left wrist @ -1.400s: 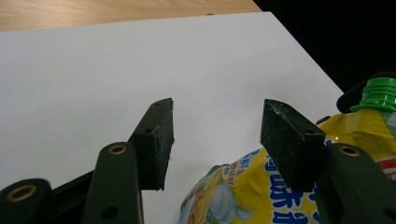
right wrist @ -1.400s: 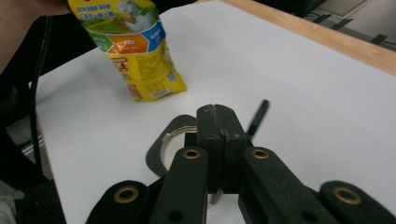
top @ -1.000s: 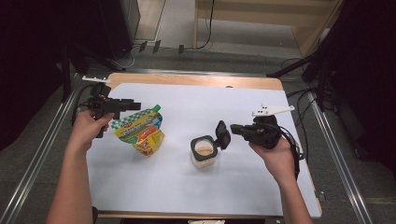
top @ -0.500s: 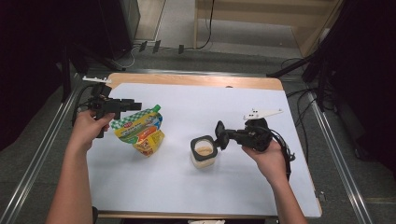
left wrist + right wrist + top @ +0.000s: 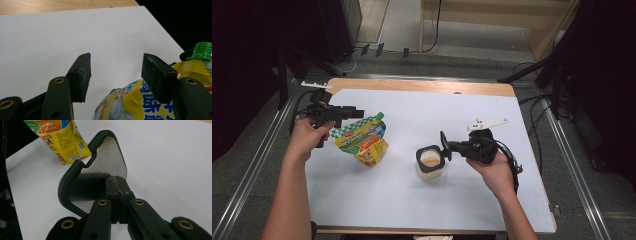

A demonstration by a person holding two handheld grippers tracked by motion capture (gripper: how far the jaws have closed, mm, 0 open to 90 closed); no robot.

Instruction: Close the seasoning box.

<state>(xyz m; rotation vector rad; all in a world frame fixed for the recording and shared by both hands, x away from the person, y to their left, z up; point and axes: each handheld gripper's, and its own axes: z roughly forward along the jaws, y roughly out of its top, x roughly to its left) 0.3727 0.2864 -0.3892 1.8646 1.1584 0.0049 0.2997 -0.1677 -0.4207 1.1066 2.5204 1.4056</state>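
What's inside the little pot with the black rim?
The pot holds something pale beige, seen through its open top. How deep it goes is hidden by the rim. The right tool holds the black lid beside it.

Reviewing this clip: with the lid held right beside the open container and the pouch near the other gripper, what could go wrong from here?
The right gripper pinches the black lid by one edge only, so it could twist or slip. It hangs at the open container, and a nudge might tip it. The left gripper fingers straddle empty space above the pouch and may miss it.
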